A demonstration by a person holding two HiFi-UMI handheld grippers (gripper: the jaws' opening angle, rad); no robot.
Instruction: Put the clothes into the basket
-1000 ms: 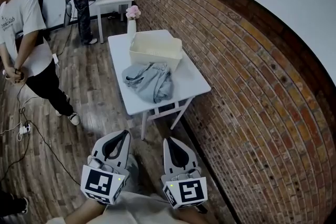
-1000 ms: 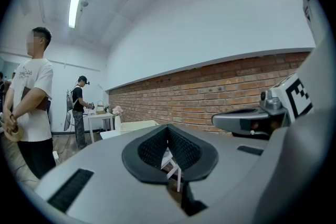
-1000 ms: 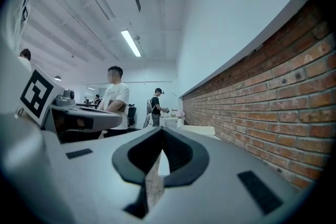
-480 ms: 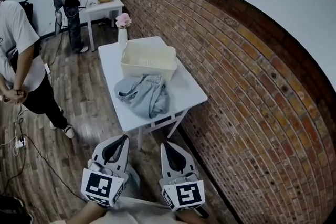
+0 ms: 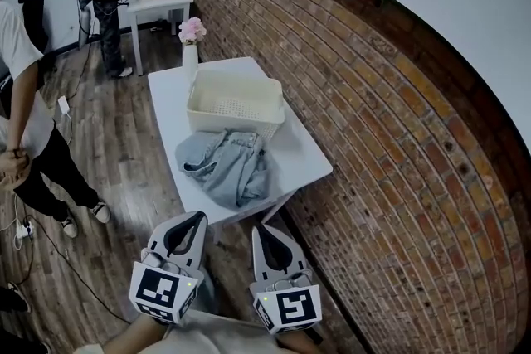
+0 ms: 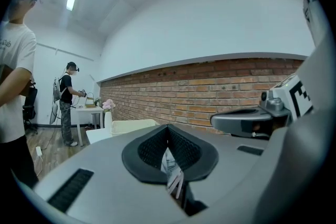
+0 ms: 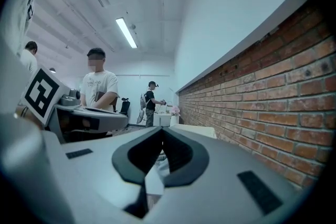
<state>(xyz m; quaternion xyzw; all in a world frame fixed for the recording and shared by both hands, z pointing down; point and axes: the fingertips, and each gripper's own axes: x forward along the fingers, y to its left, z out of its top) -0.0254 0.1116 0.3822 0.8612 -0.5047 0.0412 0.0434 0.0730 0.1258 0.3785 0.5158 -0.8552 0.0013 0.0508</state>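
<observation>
One long brick wall (image 5: 373,137) runs beside a white table (image 5: 303,153). On it sits a cream basket (image 5: 234,121) with the grey-blue clothes (image 5: 226,166) heaped right at its near side. Short of the table hang the left gripper (image 5: 199,216) and right gripper (image 5: 257,228) — both pinched closed, empty.

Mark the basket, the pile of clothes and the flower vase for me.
basket (image 5: 241,125): head view, on its near wall.
clothes (image 5: 228,170): head view, middle of the grey heap.
vase (image 5: 190,60): head view, on its white body.
</observation>
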